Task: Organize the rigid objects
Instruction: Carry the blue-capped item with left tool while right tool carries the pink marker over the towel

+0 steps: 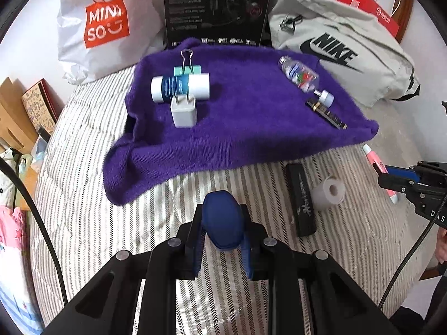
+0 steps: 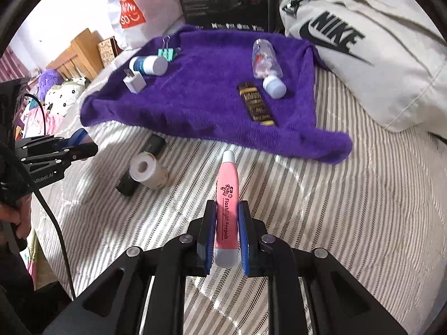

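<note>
Right wrist view, left to right. Left gripper (image 2: 83, 146) at the left edge: jaws pressed together on a dark blue object (image 1: 222, 223), apparently lifted for transfer. Paper roll (image 2: 148, 170) lies lower left of centre on the striped bedding. Right gripper (image 2: 226, 217), bottom centre, clamps the pink earpick (image 2: 229, 192), tip toward the purple towel (image 2: 195, 106), the likely sorting area.

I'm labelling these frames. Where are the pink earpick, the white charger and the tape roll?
Pink earpick (image 2: 229, 195), right wrist view, on its printed pink barrel.
White charger (image 1: 183, 113), left wrist view, on its front face.
Tape roll (image 1: 329, 192), left wrist view, on its side.
</note>
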Motion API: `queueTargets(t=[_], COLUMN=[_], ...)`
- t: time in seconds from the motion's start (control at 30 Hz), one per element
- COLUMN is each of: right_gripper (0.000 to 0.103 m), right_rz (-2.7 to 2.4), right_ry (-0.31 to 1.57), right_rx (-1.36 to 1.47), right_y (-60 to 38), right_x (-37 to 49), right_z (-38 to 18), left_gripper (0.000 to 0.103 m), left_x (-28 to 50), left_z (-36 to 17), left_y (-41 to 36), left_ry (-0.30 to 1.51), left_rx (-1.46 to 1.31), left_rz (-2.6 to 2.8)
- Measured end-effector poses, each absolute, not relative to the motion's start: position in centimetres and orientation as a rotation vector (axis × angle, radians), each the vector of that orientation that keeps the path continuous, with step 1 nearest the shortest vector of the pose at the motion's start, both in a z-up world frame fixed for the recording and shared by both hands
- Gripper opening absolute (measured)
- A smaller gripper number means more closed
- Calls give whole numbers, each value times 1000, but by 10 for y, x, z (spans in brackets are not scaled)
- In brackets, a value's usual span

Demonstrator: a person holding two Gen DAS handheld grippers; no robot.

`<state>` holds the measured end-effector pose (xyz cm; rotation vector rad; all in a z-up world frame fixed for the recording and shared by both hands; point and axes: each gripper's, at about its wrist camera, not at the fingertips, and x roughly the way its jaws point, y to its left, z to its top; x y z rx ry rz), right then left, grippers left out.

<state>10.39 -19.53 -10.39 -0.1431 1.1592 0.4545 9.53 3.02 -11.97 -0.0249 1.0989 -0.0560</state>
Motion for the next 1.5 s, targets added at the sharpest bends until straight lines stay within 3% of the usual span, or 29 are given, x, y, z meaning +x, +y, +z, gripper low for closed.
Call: queueTargets(t=[0.53, 1.5], right_gripper=[15, 15], right_rz=[475, 510], right_ry=[1102, 1142], right_rx=[-144, -169], right_y=[-178, -136], right_x=[157, 234], right_z=[-74, -103], left_gripper=[21, 21], left_x=[143, 203], left_z=[-97, -146], left_y=[55, 70], left_ry=[1064, 1174], left_rx=[-98, -114], left_rz=[-78, -70])
